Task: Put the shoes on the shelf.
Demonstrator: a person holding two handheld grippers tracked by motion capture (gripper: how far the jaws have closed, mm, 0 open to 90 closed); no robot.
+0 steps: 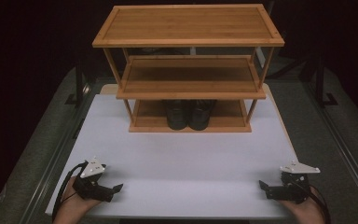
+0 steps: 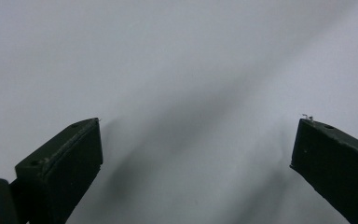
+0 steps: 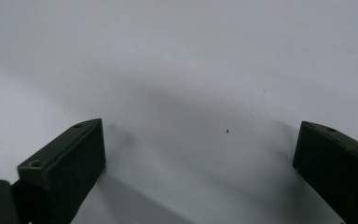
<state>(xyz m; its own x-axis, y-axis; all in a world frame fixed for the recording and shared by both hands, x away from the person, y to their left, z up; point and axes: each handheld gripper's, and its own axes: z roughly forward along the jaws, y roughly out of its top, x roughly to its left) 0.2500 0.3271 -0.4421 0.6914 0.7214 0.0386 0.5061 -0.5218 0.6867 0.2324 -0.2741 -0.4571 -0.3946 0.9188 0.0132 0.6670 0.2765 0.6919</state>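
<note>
A three-tier bamboo rack [image 1: 188, 70] is placed at the far side of the white table [image 1: 177, 158], and a pair of dark shoes [image 1: 189, 114], probably boots, is kept on its lowest shelf. The left gripper [image 1: 114, 189] and the right gripper [image 1: 263, 185] are held low at the near corners, well apart. Both are seen with jaws spread wide and nothing between them.

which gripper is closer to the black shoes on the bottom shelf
Left, slightly. The black shoes sit left of centre; the left gripper is near-left of them, the right gripper near-right.
</note>
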